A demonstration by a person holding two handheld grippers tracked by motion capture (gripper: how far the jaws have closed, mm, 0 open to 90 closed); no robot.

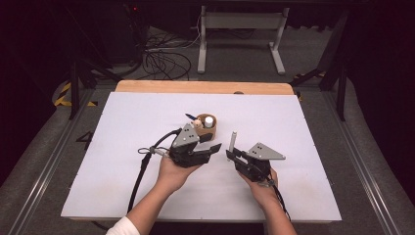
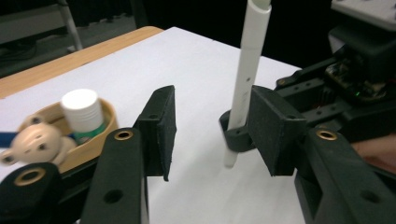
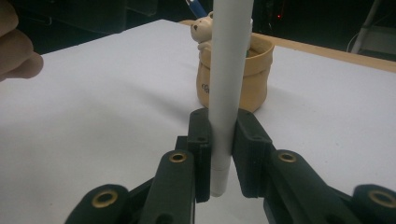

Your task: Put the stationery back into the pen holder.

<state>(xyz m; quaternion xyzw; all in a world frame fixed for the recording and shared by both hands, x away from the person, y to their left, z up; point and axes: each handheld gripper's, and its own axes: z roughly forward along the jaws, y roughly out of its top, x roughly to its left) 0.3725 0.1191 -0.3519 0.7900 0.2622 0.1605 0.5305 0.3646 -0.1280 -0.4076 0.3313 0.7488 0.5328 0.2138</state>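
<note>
Clamping a white pen (image 3: 225,93) upright between its pads, the right hand-held gripper (image 1: 229,155) sits low over the white desk (image 1: 122,147), the pen's tip just above the surface. Just beside it, the left hand-held gripper (image 1: 217,147) stands with jaws apart, nothing pressed between them. Farther back, a tan cup (image 1: 211,130) with a bear figure (image 1: 197,123) holds a white-capped tube (image 1: 209,120) and a blue pen (image 1: 190,117).

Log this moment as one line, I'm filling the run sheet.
right tongs: shut on white pen, upright | left tongs: open, beside pen | bear pen holder: behind, on white mat
</note>
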